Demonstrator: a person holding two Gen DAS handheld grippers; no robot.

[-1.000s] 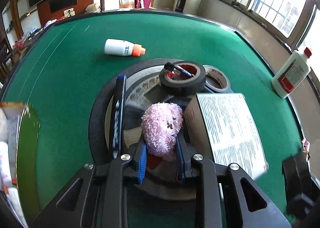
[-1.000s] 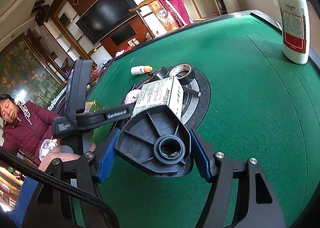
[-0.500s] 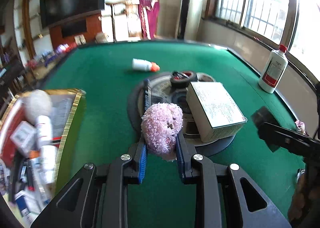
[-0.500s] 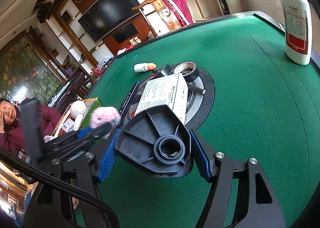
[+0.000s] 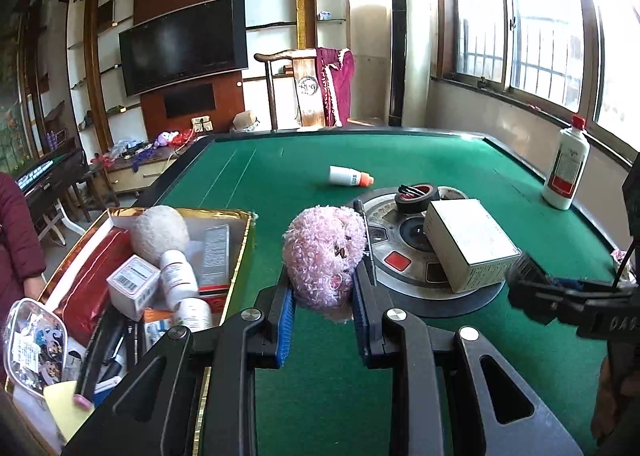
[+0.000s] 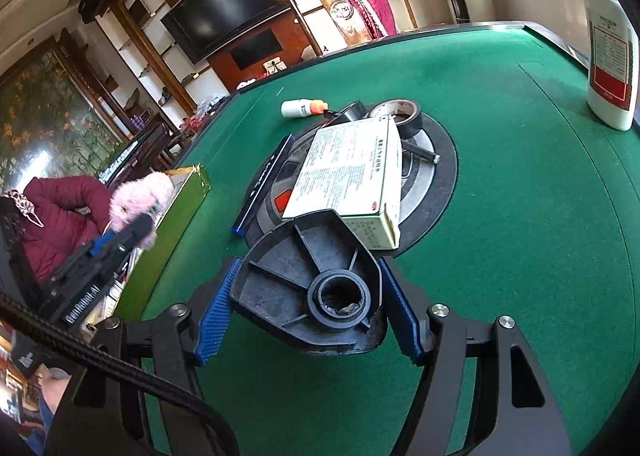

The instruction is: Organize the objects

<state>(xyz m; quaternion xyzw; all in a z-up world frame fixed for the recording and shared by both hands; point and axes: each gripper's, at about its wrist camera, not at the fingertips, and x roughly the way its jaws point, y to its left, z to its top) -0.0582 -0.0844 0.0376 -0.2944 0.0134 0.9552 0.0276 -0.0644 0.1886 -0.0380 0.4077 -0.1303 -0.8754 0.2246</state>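
My left gripper is shut on a pink plush toy and holds it above the green felt, just right of the gold-lined open box. The right wrist view shows that same plush beside the box's green wall. My right gripper is shut on a black ribbed plastic part with a round hub, held over the near edge of the round centre disc. A white carton lies on that disc right behind the part.
The box holds several bottles, cartons and a white ball. Tape rolls and a dark pen lie on the disc. A small orange-capped bottle lies beyond. A tall white bottle stands far right. A person in a maroon jacket sits left.
My left gripper has lifted the pink plush off the disc and carried it left, next to the open box. The right gripper still holds the black part in much the same place.
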